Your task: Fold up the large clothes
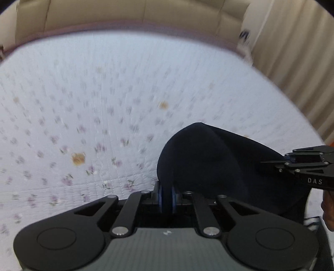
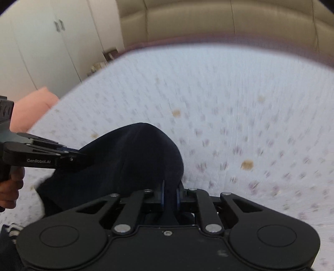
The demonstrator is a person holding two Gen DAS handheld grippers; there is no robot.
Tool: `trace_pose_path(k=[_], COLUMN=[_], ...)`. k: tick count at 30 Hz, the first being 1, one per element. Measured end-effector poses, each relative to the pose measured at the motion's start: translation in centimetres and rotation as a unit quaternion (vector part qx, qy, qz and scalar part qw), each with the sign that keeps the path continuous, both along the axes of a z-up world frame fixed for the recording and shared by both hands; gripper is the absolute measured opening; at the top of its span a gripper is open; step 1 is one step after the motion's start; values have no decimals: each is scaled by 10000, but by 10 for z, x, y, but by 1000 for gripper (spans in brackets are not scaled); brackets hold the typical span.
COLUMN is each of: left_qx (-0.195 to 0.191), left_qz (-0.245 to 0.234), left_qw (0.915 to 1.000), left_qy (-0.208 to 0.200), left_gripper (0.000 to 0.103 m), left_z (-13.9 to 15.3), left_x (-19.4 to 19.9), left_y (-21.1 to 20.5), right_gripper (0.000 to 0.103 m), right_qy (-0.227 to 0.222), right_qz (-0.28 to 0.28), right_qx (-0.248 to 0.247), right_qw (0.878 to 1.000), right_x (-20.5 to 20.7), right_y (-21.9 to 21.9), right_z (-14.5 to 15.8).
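Observation:
A dark navy garment (image 1: 219,162) hangs bunched between both grippers above the bed. My left gripper (image 1: 167,196) is shut on one edge of the garment; the cloth rises from between its blue pads. My right gripper (image 2: 170,198) is shut on another edge of the same garment (image 2: 129,158). The right gripper also shows in the left wrist view (image 1: 271,162) at the right, and the left gripper shows in the right wrist view (image 2: 81,156) at the left, both pinching the cloth. Both views are motion-blurred.
A white quilted bedspread with small purple flowers (image 1: 104,104) covers the bed below. A beige padded headboard (image 1: 135,12) runs along the far side. Curtains (image 1: 302,52) hang at right. White wardrobe doors (image 2: 52,41) and a pink pillow (image 2: 33,106) are at left.

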State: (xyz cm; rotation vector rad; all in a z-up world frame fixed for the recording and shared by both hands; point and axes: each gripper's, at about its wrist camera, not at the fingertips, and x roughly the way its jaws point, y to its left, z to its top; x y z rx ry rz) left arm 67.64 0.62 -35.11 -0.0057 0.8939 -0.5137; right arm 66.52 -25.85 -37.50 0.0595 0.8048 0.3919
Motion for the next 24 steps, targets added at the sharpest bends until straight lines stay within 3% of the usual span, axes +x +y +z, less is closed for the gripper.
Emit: trace_pose_path(k=[4,7,11,14,16,18,21,22,24], left_qx=[-330,-524,-105,56,174,78,-98,-212,-582], left_qz=[-151,-248,-452,-884,-978,-904,-381,-141,461], left_qw=[9967,9936,9935,9939,9948,9952,9966,9966,9923], left_qy=[-724,-964,-1042,-655,-224,363,717,781,989], left_gripper=[9,8,7,7,7,11,15,20,48], left_z=[53,81,94,87,73,56,39,36,27], left_x=[-81,-153,-249,-312,-349,-375,-399,-400,-391], left_y=[24,38,40,43,48,56,67,69,73], right_gripper=[13,12,12,16,32,47,51,66,82], right_qy=[-904,-1310,-1570,-1190,-511,172,831,996,1125], right_qz=[13,-71,23,250,479,525,181,-2,-469], right_qx=[-115,-198,-491,-818,-916,-988,-646,-393,118], right_qw=[9958,9912,9864,9892,9933,9936,9943,9943,9925], right_x=[-79,-147,-243,-304,-334,-360,-378,-377,-372], right_y=[-7,-9,-2,-4,-13,-23,-42,-48,-57], right_z=[49,69,81,73,60,46,38,37,35])
